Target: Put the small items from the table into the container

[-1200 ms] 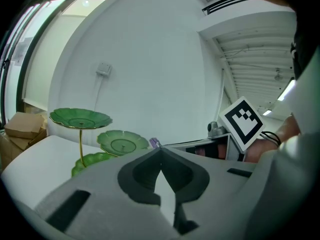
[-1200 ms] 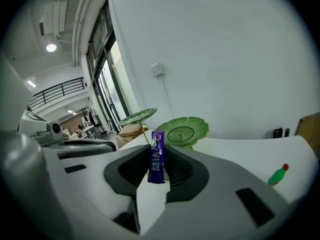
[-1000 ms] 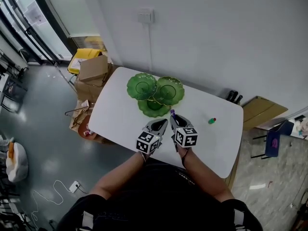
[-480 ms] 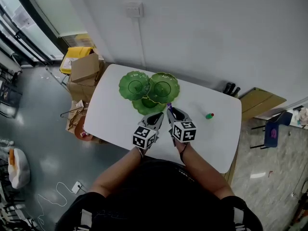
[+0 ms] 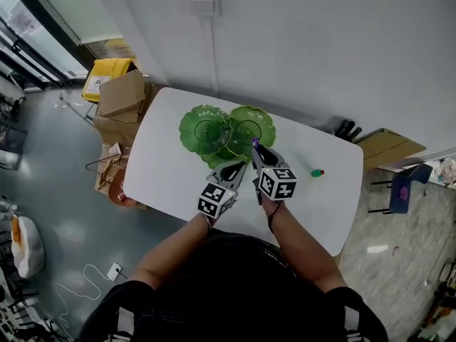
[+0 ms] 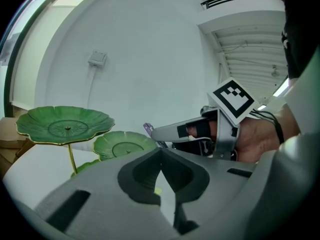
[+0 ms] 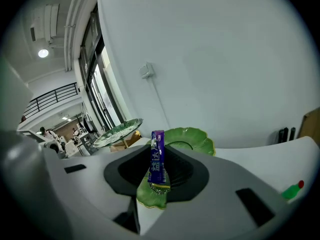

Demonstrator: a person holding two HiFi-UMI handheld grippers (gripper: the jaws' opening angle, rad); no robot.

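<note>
White surface set against a pale wall; cardboard boxes and a yellow bin on the floor at upper left. Green leaf-dish container stands at frame centre. Right gripper: jaws clamped on an upright purple packet, at the container's near rim. Left gripper: jaws together, just beside it. A small green item lies at right, well apart.

You face a white wall with a socket plate, and the white counter stands just before it. On your left are cardboard boxes, a yellow bin, grey floor and windows. On your right is a blue chair.
</note>
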